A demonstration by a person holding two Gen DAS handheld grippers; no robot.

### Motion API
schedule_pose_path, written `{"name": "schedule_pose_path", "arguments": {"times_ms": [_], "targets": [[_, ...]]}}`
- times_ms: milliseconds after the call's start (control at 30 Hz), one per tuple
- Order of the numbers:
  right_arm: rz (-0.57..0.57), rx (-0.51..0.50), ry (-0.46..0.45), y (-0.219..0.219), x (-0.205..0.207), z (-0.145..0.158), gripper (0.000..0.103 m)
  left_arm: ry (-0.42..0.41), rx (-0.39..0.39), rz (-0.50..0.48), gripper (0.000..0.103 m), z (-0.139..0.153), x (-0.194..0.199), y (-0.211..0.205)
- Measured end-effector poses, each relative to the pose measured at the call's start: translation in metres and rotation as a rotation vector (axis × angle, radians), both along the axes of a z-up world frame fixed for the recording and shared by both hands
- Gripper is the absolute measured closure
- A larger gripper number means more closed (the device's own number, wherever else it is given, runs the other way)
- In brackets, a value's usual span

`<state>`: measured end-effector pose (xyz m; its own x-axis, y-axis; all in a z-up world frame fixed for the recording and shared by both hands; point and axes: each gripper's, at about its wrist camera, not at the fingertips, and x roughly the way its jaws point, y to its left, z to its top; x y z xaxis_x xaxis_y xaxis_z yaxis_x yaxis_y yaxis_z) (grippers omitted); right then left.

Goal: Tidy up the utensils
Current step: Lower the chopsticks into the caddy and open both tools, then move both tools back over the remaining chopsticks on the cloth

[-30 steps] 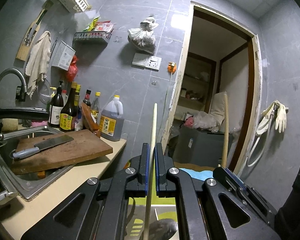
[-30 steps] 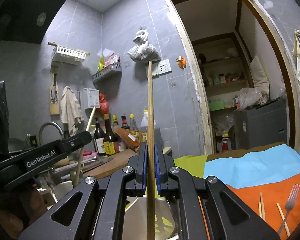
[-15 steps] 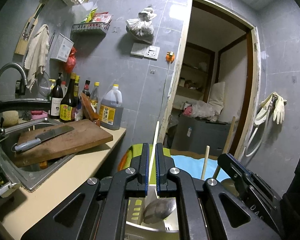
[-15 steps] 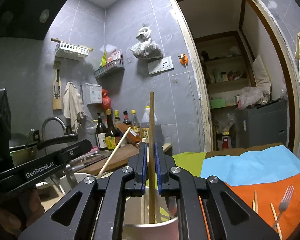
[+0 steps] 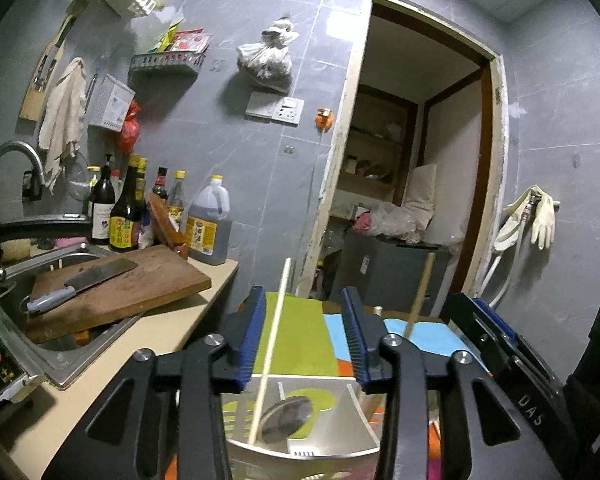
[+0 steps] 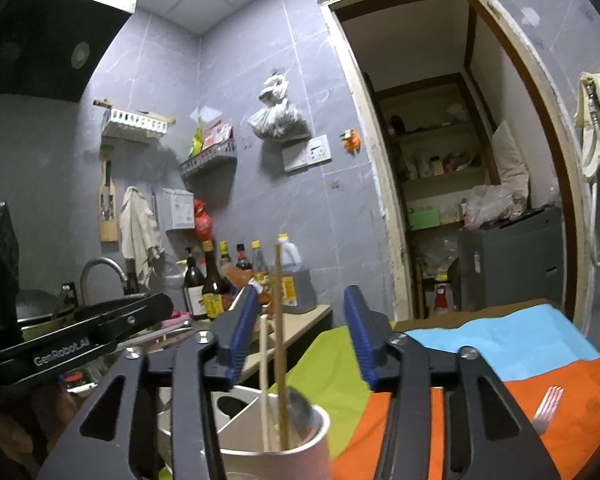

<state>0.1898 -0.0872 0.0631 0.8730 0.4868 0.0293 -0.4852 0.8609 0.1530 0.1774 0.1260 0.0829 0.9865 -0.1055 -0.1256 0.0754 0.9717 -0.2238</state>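
Observation:
A pale metal utensil holder (image 5: 300, 432) stands on a green, blue and orange cloth, right below both grippers; it also shows in the right wrist view (image 6: 272, 436). A pale chopstick (image 5: 270, 344) and a darker wooden one (image 5: 418, 296) lean in it beside a spoon (image 5: 286, 418). In the right wrist view both chopsticks (image 6: 278, 344) stand in the holder. My left gripper (image 5: 304, 340) is open and empty above the holder. My right gripper (image 6: 300, 340) is open and empty, just right of the left one. A fork (image 6: 544, 408) lies on the orange cloth.
A counter at the left holds a sink (image 5: 40, 344), a wooden cutting board (image 5: 116, 292) with a cleaver (image 5: 80, 284), and several bottles (image 5: 160, 216) against the grey wall. An open doorway (image 5: 412, 180) with a dark bin lies ahead.
Both grippers were shut on a chopstick each, lowered them into the holder, and have now opened. The chopsticks stand loose in the holder.

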Motion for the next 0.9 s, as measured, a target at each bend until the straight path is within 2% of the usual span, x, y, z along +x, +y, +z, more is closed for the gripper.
{"name": "schedule_pose_path", "arguments": {"times_ms": [67,167,333,400,467,633,900], "targets": [[-0.031,0.001,-0.001,-0.012,-0.002,0.005,0.047,-0.008,0.003,-0.012,0.060,0.004,-0.002,-0.006],[-0.067,0.012,0.000,-0.031,-0.004,0.010,0.036,-0.017,0.004,-0.031,0.054,0.009,-0.004,-0.016],[-0.122,-0.002,-0.010,-0.064,-0.011,0.018,0.025,-0.024,0.009,-0.045,0.040,0.014,-0.007,-0.035],[-0.135,-0.014,-0.015,-0.074,-0.013,0.021,0.020,-0.023,0.009,-0.058,0.026,0.016,-0.009,-0.044],[-0.151,-0.029,-0.019,-0.085,-0.017,0.024,0.017,-0.019,0.008,-0.072,0.020,0.017,-0.010,-0.054],[-0.199,-0.057,-0.021,-0.114,-0.025,0.027,0.002,-0.005,0.020,-0.098,0.012,0.015,-0.011,-0.078],[-0.247,-0.093,0.027,-0.151,-0.028,0.020,0.000,0.050,0.067,-0.136,0.011,0.001,-0.012,-0.126]]}}
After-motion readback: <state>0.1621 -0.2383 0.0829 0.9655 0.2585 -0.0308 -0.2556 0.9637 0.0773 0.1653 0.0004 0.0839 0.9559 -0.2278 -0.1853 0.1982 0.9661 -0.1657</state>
